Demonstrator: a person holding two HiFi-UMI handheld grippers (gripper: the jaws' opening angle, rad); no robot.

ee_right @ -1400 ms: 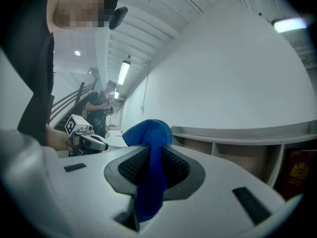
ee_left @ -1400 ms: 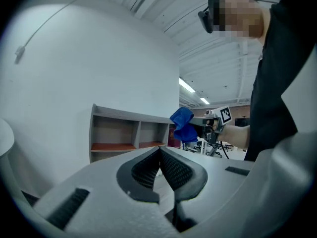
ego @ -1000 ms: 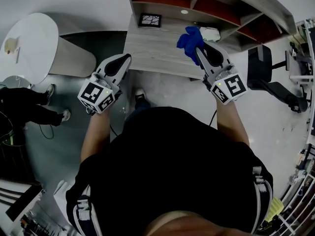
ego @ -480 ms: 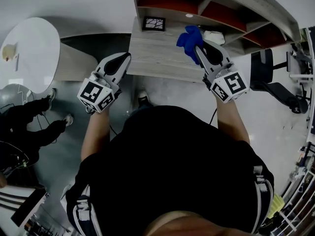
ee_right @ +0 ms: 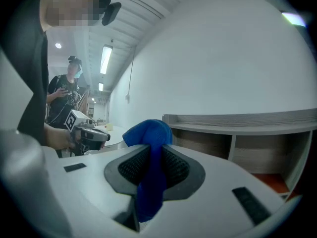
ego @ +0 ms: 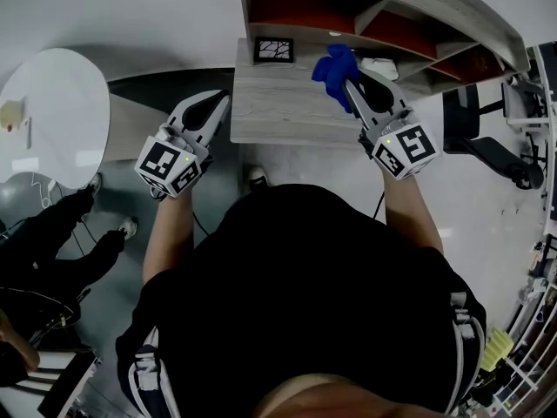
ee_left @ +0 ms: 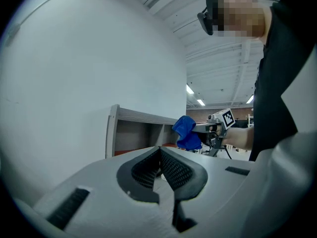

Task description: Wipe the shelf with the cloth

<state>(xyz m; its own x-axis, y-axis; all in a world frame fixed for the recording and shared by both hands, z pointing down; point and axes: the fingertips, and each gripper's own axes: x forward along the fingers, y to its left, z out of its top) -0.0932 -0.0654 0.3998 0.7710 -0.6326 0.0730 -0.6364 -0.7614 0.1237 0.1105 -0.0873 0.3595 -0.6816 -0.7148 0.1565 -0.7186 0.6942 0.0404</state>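
Note:
A blue cloth is clamped in my right gripper, bunched above the jaws, over the light wooden shelf top. The right gripper view shows the cloth pinched between the two dark pads, with the shelf unit ahead. My left gripper hovers at the shelf's left edge, jaws shut on nothing. In the left gripper view the left gripper points toward the shelf, and the cloth hangs at the right.
A small framed black-and-white picture stands on the shelf top by the wall. A white object lies behind the cloth. A round white table is at the left, an office chair at the right. A person's legs show lower left.
The head view has shifted so the shelf sits a little higher and closer. Both grippers keep their pose, the cloth still held. The person at the left has moved lower.

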